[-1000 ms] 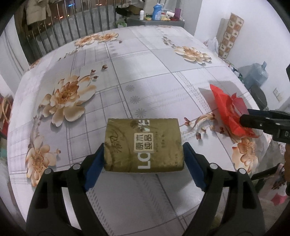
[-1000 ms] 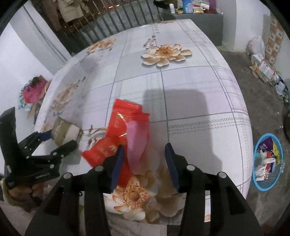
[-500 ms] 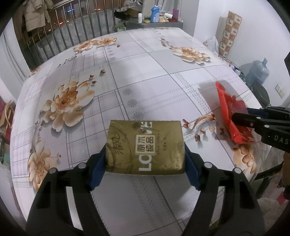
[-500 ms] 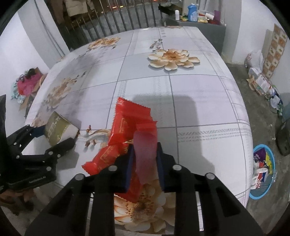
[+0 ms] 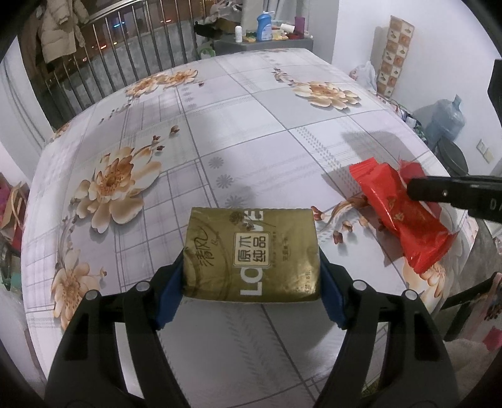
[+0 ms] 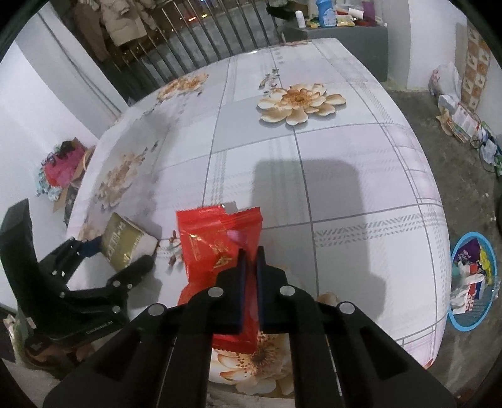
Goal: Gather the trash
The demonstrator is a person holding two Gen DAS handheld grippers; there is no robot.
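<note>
- Left gripper (image 5: 251,276): its blue pads clamp the two short ends of the gold pack (image 5: 251,254); the pack's near underside and the pad faces are hidden behind it. From the right wrist view only a corner of the pack (image 6: 120,241) shows past the black fingers.
- Whether the pack is touching the table or held just above it cannot be told.
- Table (image 5: 251,125): a grey-and-white checked cloth with tan flower prints; its far edge meets a metal railing (image 5: 125,72) with coats hanging behind.
- A grey counter (image 5: 263,44) beyond the table carries a blue bottle (image 5: 264,26) and small items too blurred to name.
- Red wrapper (image 6: 219,244): near the table's right front edge, well apart from the pack, pinched at its near end; the part between the fingers is covered.
- Right gripper (image 6: 249,260): fingers drawn nearly together on the wrapper, pointing across the table; in the left wrist view it enters from the right, cut off by the frame.
- Floor at right: a blue basket (image 6: 470,282) holding mixed litter, and a water jug (image 5: 445,119) by the white wall.
</note>
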